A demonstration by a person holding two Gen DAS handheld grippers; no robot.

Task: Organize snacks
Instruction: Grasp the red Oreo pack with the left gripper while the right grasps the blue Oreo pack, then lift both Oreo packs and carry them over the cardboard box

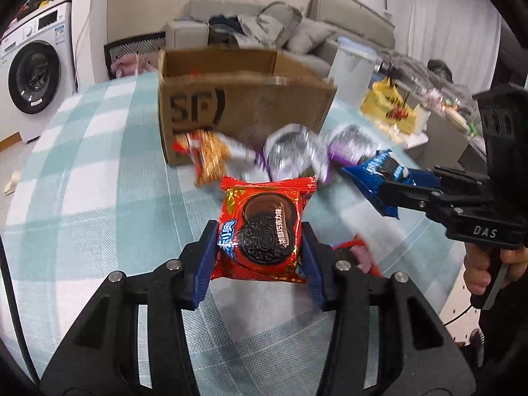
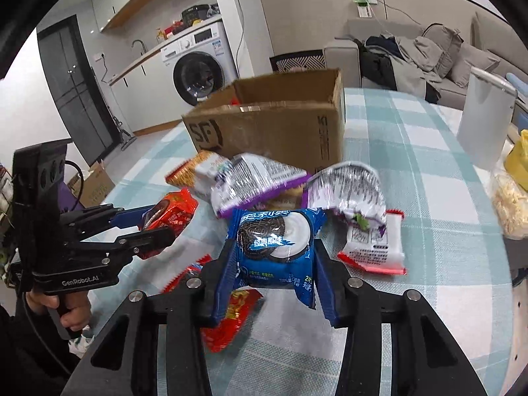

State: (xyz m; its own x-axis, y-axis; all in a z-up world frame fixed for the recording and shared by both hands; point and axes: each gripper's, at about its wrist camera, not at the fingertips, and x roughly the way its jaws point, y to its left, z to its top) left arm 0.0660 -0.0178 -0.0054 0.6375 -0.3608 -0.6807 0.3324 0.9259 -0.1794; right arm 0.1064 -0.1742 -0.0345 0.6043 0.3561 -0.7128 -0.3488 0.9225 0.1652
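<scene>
My left gripper (image 1: 259, 247) is shut on a red Oreo packet (image 1: 264, 227), held above the table; it also shows in the right wrist view (image 2: 171, 217). My right gripper (image 2: 272, 260) is shut on a blue Oreo packet (image 2: 277, 244), also held up; it also shows in the left wrist view (image 1: 379, 178). An open cardboard box (image 1: 244, 105) marked SF stands behind the snack pile (image 2: 283, 118). Silver-purple packets (image 2: 254, 181), an orange packet (image 1: 209, 158) and a white-red packet (image 2: 376, 244) lie in front of it.
Red packets (image 2: 231, 316) lie on the checked tablecloth (image 2: 429, 198) under my right gripper. A white container (image 2: 485, 115) and yellow food bags (image 2: 518, 165) stand at the right. A washing machine (image 2: 198, 66) and a sofa (image 2: 429, 52) are behind the table.
</scene>
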